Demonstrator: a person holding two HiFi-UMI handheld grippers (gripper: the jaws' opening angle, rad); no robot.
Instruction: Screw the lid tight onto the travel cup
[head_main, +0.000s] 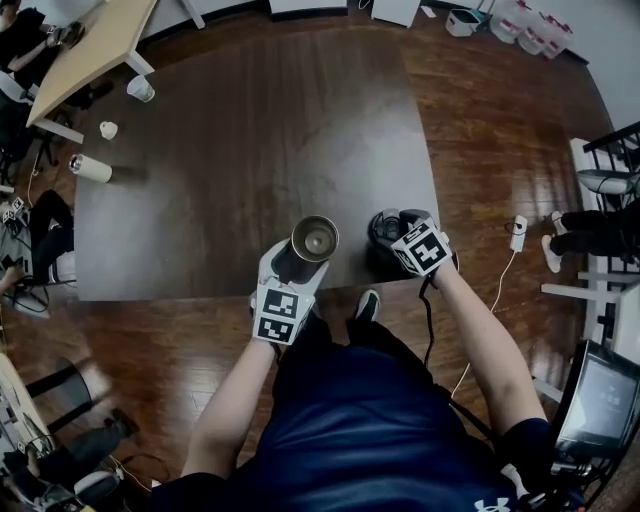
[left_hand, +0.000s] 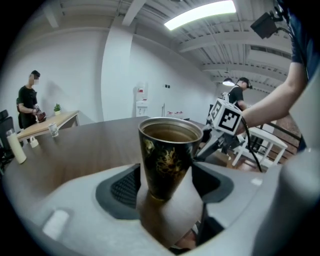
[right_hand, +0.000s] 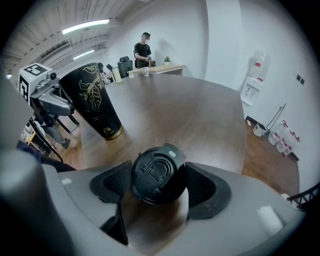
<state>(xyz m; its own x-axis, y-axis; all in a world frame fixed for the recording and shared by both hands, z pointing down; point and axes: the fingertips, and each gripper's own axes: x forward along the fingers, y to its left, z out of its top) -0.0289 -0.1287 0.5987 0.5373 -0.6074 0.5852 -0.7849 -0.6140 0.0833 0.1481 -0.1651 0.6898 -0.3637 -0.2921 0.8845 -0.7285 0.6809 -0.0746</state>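
A: What is seen between the jaws of the left gripper (left_hand: 167, 184)?

B: The travel cup (left_hand: 169, 152) is seen there. The jaws are spread wide, with one pad on each side of the cup's low part. The cup is not squeezed.

A: How is the cup set down?

B: It is stood upright on the dark wooden table (head_main: 250, 130), close to the near edge. Its top is open, and the shiny inside can be seen. Its black side is marked with gold leaves.

A: And the right gripper (right_hand: 159, 184)?

B: Its jaws are spread wide too. The black lid (right_hand: 158, 174) is seen between them. It is laid flat on the table with its top side up. It is not clamped.

A: Where is the lid placed next to the cup?

B: It is placed just to the right of the cup, by the same near edge. The two are not touching.

A: What else is found on the table?

B: A white bottle (head_main: 90, 168) is stood at the far left edge. A clear cup (head_main: 141, 89) is seen farther along that edge.
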